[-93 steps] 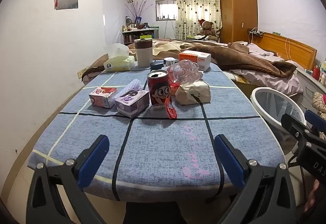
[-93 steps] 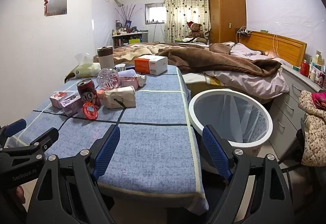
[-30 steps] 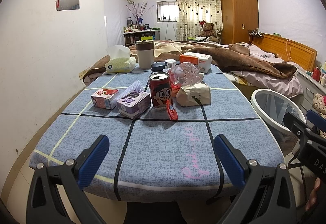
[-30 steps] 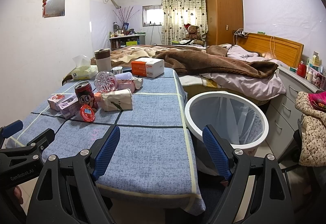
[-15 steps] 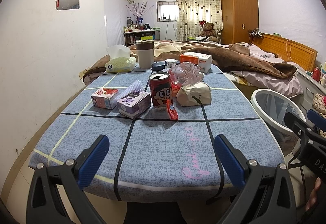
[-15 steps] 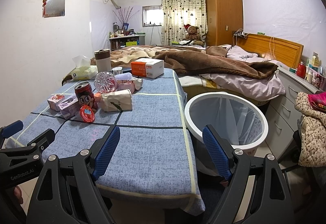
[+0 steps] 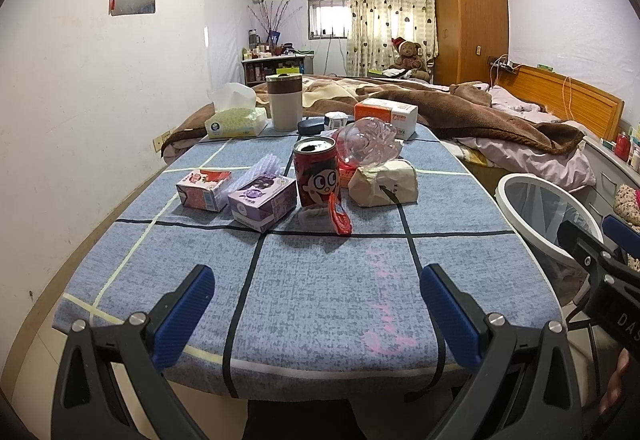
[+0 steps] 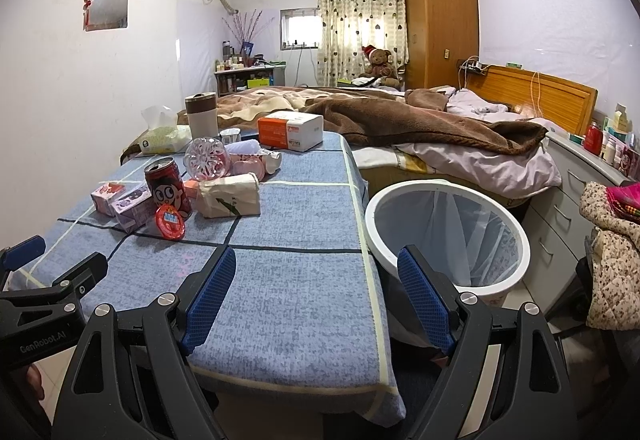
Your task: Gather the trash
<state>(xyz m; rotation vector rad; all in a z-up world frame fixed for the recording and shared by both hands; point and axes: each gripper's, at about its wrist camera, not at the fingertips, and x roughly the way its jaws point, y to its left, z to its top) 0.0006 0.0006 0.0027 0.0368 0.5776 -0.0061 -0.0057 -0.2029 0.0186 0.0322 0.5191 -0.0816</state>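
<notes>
Trash lies mid-table: a red can (image 7: 317, 171) (image 8: 167, 188), a red round lid (image 7: 339, 217) (image 8: 170, 222) leaning in front of it, a purple carton (image 7: 263, 198), a pink carton (image 7: 204, 188), a crumpled clear plastic bottle (image 7: 370, 142) (image 8: 208, 159) and a beige tissue pack (image 7: 384, 180) (image 8: 229, 195). A white bin with a liner (image 8: 448, 236) (image 7: 548, 216) stands on the floor right of the table. My left gripper (image 7: 318, 314) is open and empty over the near table edge. My right gripper (image 8: 318, 298) is open and empty near the table's right front corner.
The table has a blue checked cloth (image 7: 320, 280). At its far end stand a beige tumbler (image 7: 284, 106), a tissue box (image 7: 236, 122) and an orange-white box (image 7: 386, 118). A bed with brown blankets (image 8: 420, 124) lies behind; drawers (image 8: 568, 196) are right of the bin.
Both grippers stay open and nearly still. Since three seconds ago the views have shifted only slightly.
</notes>
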